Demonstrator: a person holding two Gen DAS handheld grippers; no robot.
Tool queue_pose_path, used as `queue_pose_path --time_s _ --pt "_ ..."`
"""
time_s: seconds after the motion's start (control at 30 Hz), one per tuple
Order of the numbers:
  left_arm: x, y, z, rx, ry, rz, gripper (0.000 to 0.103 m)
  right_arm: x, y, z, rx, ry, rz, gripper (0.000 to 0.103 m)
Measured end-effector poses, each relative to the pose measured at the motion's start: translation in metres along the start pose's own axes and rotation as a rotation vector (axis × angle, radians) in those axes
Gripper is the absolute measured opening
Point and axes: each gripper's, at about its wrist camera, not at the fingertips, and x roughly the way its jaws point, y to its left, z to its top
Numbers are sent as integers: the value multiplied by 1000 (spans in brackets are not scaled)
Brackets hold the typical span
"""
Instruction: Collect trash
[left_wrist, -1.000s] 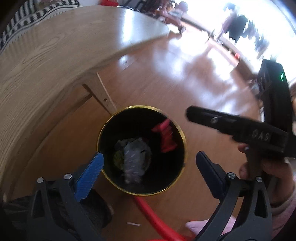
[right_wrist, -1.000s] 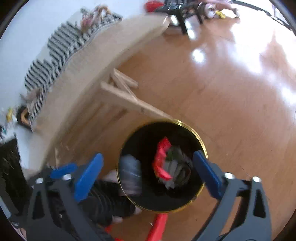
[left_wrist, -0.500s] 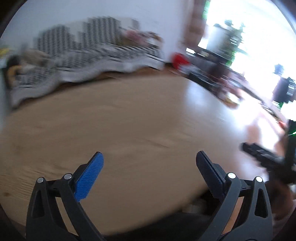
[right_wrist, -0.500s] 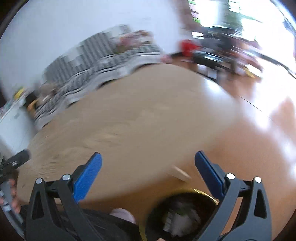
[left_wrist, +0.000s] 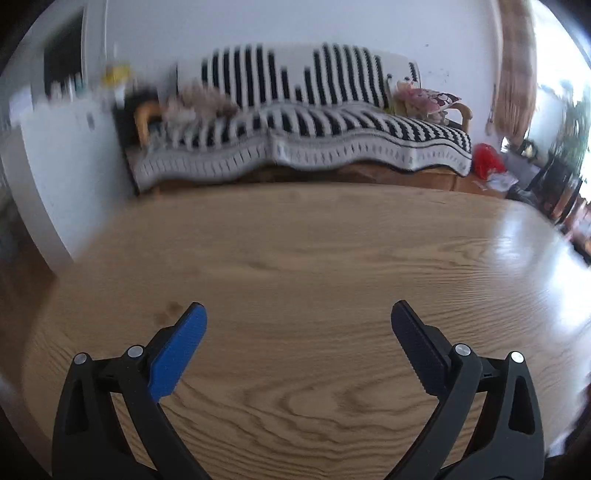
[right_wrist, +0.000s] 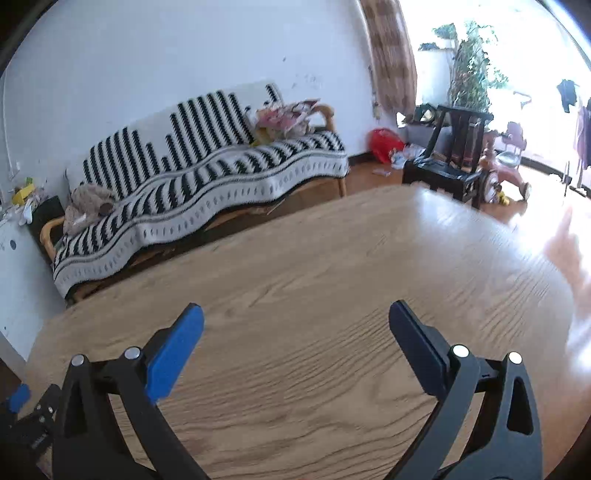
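room first: white wall, striped sofa (right_wrist: 207, 177) along the back, dark chair (right_wrist: 456, 157) and red bag (right_wrist: 384, 144) on the floor off to the right, bright window side beyond. big oval wooden tabletop (left_wrist: 314, 266) fills both views and looks bare, no trash item visible on it in either picture, and no bin in view either, so where the task's trash sits now can't be told from here. judgement: step in hand is a scan for leftover litter, task probably near its end or between pickups. to do it well, sweep both wrist views slowly across the tabletop and out past its rim; left view is motion-blurred at the far edge, so hold steadier before deciding it's clear. far tabletop edge runs close to the sofa, right end curves off toward the chair, near edge is hidden under the tools. plenty of open room above the wood, nothing to knock. left gripper (left_wrist: 297, 325) jaws spread wide, nothing between them; right gripper (right_wrist: 295, 323) jaws likewise wide apart and empty. blue pad of the left gripper also pokes in at the right view's lower left corner, so the two are near, keep them from clashing. blurred pale shape at right view's right edge, can't tell what.
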Motion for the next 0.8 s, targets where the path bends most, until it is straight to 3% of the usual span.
queue_pose_path --time_s 0.2,0.33,0.43,0.57,0.8 --pt "14 -9 6 11 59 -94 97 31 31 -16 -122 106 64 97" --pt "10 -24 -11 50 33 -154 97 43 28 -25 -146 165 49 97" --pt "17 -29 -17 67 59 -165 97 43 22 -31 -152 163 25 97" --pt "13 -32 -12 21 26 -212 97 39 13 -35 -185 149 -11 97" --pt "17 -38 -18 48 55 -196 97 39 7 -38 -182 162 2 97"
